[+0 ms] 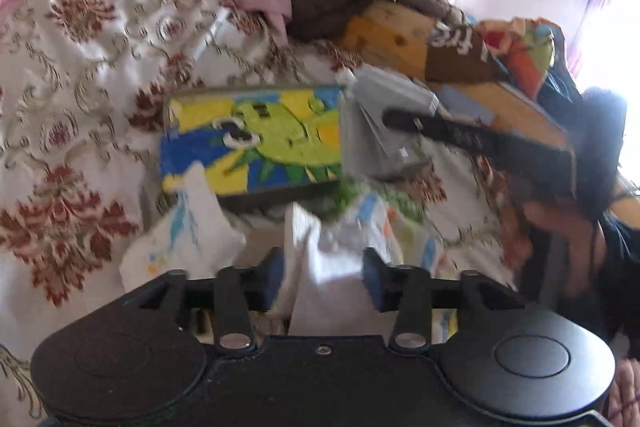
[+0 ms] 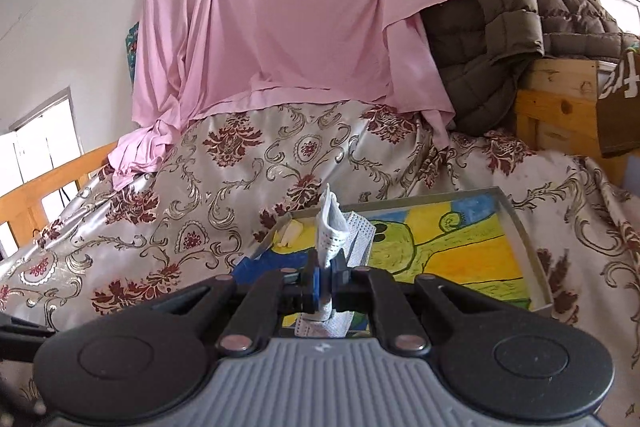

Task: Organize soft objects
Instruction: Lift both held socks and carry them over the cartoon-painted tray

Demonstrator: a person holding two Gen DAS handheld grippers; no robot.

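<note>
Bed (image 2: 168,211) under floral satin cover, pink sheet (image 2: 288,11) draped behind, brown quilted jacket (image 2: 504,3) heaped over wooden frame (image 2: 556,99) on right. Shallow tray (image 1: 256,139) with green-yellow-blue cartoon painting lies on cover. Left tongs (image 1: 324,277) clamped on white printed cloth (image 1: 320,259), bunched just in front of tray; view blurred. Right tongs (image 2: 326,277) pinched shut on small white perforated cloth (image 2: 334,227), standing upright above tray's near edge.

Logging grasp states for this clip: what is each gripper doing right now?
Left gripper: shut on a white printed cloth.
Right gripper: shut on a grey perforated cloth.
</note>
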